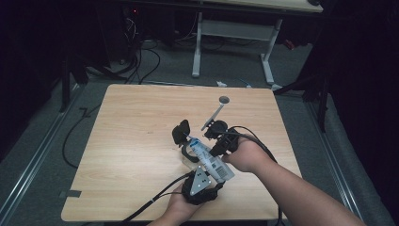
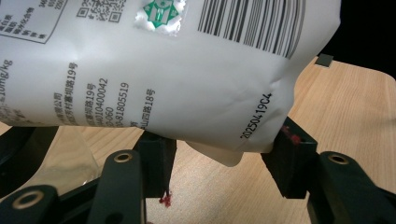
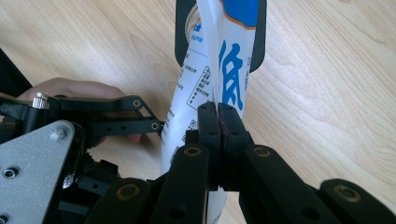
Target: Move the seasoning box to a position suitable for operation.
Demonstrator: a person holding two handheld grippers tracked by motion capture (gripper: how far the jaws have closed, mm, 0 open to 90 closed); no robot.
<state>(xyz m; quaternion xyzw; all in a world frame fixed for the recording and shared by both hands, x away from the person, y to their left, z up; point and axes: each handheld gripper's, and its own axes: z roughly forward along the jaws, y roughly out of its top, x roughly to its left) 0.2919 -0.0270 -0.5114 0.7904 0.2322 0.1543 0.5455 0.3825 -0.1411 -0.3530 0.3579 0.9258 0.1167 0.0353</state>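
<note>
White plastic pouch [image 1: 210,159] w/ black print, barcode and blue lettering lay tilted over the near-centre of the wooden table [image 1: 131,141], held between both grippers. Left gripper [image 1: 203,181], at the near edge, had its jaws part open around the pouch's wide lower end; in the left gripper view the pouch [image 2: 154,70] sat between the two black pads, right pad touching its crimped edge, left pad just under it. Grip looked firm, pouch off the table there. Right gripper [image 1: 217,141], to the right and farther off, had jaws closed tight, pinching a thin edge of the pouch [image 3: 229,70] between the pads in the right gripper view. Pouch's far tip pointed at a black, round-edged object [image 1: 181,132] on the table, too dark to identify. Grey spoon [image 1: 216,112] lay just beyond the grippers, bowl toward the far side. Dark room around, floor cables [image 1: 141,66] far left.
</note>
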